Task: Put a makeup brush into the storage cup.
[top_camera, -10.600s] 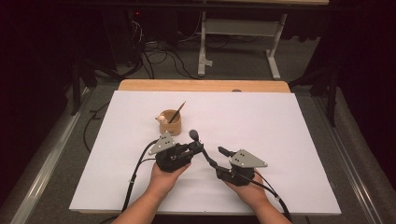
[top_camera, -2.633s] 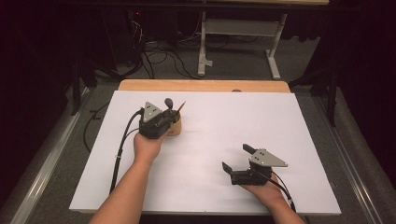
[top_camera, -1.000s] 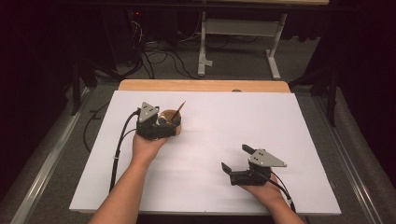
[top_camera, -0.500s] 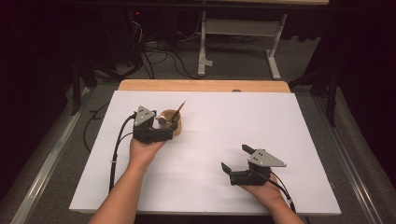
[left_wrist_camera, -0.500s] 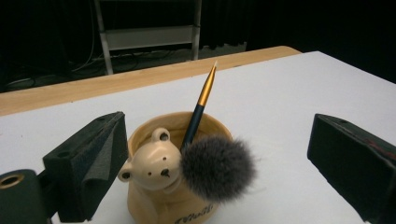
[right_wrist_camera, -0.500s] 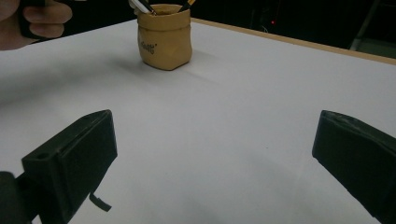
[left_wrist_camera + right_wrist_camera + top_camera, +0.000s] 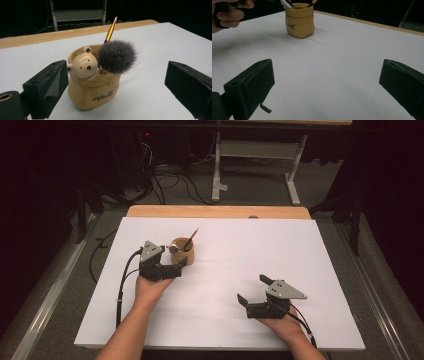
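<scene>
Brush [image 7: 116,57] stood head-up in the bear cup [image 7: 93,81], on the left part of the white table [image 7: 310,250], beside a slim gold-handled brush [image 7: 110,29]. Its grey bristles looked soft and light, so its stiff handle, hidden inside the cup, seemed the better hold. The left gripper [image 7: 179,261] was released, its jaws wide beside the cup. The right gripper [image 7: 253,289] also rested released, well apart.

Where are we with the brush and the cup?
Done: the makeup brush stands head-up inside the bear cup, beside a gold-handled brush. In hand: nothing; the left gripper is open around the cup, and the right gripper is open. Left: backing the left gripper away.
</scene>
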